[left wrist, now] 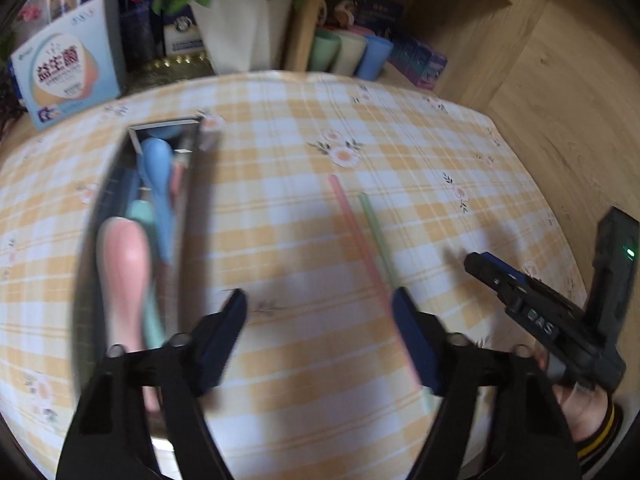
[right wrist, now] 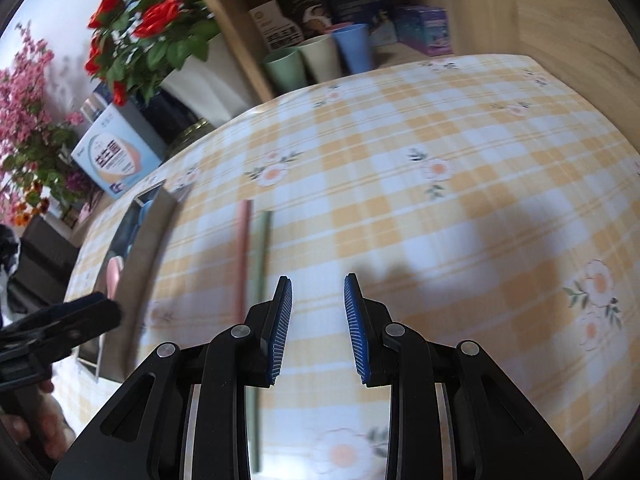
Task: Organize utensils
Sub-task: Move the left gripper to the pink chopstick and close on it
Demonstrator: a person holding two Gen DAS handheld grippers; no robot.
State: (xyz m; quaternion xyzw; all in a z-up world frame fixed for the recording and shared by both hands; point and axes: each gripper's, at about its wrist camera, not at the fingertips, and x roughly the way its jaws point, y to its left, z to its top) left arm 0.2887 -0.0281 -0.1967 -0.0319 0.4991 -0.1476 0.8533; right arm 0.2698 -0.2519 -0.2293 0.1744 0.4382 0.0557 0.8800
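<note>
Partly done, by the look of it: already lying in the long metal tray (left wrist: 120,168) on the left of the table (left wrist: 280,128) are a pink spoon (left wrist: 124,264), a blue spoon (left wrist: 156,176) and a mint-green utensil between them, blurred. Still out on the checked cloth, side by side just right of the tray and reaching from mid-table toward the near edge: a pink chopstick (left wrist: 356,232) and a green chopstick (left wrist: 376,232), probably next for the tray. Left gripper (left wrist: 320,308) with fingers moderately apart and empty, over the cloth with the pink chopstick beside its right finger; right gripper (right wrist: 318,292) with fingers narrowly parted, also holding nothing, just right of the green chopstick.
</note>
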